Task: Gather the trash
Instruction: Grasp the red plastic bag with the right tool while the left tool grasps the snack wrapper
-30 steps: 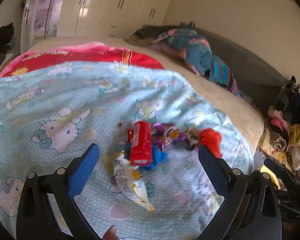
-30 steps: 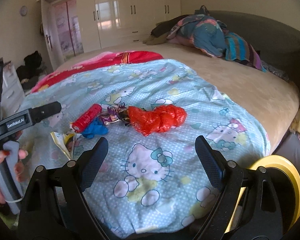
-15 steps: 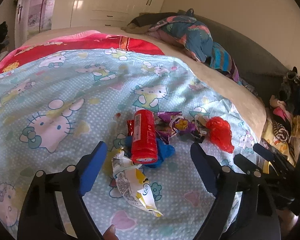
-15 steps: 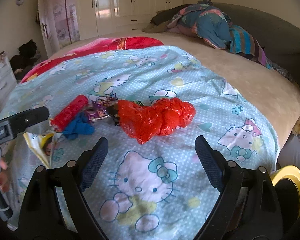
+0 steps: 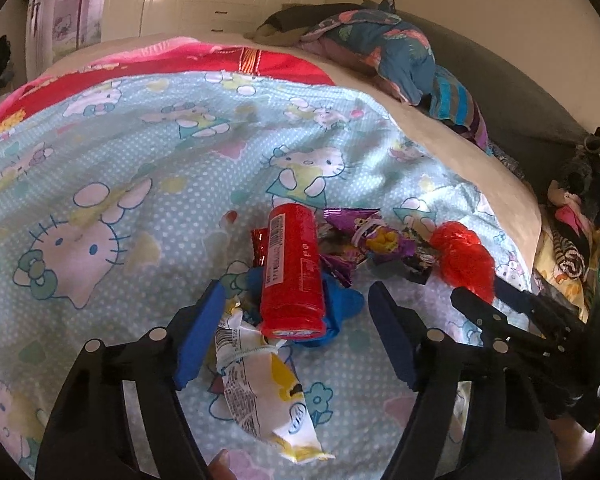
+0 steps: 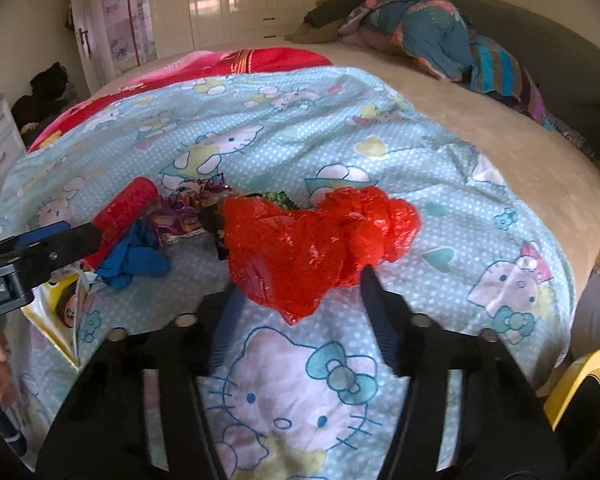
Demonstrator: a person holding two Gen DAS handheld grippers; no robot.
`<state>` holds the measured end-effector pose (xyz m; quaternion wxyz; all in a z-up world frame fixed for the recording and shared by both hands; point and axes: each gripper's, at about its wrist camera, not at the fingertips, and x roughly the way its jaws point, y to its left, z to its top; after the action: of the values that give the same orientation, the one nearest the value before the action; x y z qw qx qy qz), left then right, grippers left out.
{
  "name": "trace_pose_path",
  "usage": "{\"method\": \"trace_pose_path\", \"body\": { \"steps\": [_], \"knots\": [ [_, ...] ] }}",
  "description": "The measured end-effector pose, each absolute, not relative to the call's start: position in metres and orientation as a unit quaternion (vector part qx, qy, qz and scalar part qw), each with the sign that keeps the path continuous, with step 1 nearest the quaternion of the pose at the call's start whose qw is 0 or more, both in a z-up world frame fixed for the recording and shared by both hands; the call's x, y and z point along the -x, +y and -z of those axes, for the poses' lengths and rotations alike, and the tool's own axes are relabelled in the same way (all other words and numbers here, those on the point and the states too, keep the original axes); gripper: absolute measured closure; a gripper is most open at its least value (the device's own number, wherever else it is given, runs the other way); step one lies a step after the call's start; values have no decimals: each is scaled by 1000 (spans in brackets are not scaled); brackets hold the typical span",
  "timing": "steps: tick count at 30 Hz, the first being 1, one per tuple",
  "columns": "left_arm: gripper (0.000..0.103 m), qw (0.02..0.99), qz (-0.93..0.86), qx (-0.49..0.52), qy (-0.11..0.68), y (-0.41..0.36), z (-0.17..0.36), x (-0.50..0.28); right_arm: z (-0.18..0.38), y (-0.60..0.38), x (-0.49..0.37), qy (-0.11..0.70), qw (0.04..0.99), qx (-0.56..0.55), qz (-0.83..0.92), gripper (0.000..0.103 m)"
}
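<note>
Both grippers tilt steeply down over a pale blue cartoon-cat bedspread (image 5: 148,168) where the trash lies in a loose heap. In the left wrist view the left gripper (image 5: 296,312) fills the lower half of the frame, its blue-padded jaws having just been closing yet standing apart and unclenched; the near end of a red cylindrical snack tube (image 5: 292,268) lies between them at centre frame, untouched by either pad. The tube rests on a crumpled blue cloth scrap (image 5: 340,308), and a white and yellow crinkled snack wrapper (image 5: 260,384) lies just below it, close against the left pad. Purple foil candy wrappers (image 5: 364,236) sit right of the tube. In the right wrist view the right gripper (image 6: 300,292) occupies the lower centre, its jaws having just been closing around the lower part of a crumpled red plastic bag (image 6: 312,240) at mid frame; the tips meet the bag's edges, but whether they pinch it I cannot tell. The left gripper's black finger enters from the left edge.
</note>
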<state>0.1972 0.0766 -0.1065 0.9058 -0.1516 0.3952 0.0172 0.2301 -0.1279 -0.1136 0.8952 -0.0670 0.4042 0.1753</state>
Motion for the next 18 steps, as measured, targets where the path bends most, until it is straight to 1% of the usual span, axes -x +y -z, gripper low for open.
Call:
{"method": "trace_pose_path", "body": {
  "steps": [1,2,3,5,9,17,18],
  "knots": [
    [34,904,-18,154,398,78,109,-199,115,-127,-230,407,894,66,-176,70],
    [35,903,-18,156,401,78,110,-200,116,-128,-231,409,893,64,-177,75],
    [36,901,-19,158,403,79,112,-202,116,-129,-231,410,892,61,-179,78],
    [37,899,-21,160,407,80,116,-203,117,-131,-230,410,892,56,-183,93],
    [39,897,-25,162,411,81,120,-206,115,-139,-226,406,892,38,-193,97],
    [50,893,-32,167,416,85,124,-207,103,-157,-206,395,894,-7,-211,98],
    [50,893,-32,168,416,85,124,-207,102,-159,-203,394,894,-11,-213,98]
  ]
}}
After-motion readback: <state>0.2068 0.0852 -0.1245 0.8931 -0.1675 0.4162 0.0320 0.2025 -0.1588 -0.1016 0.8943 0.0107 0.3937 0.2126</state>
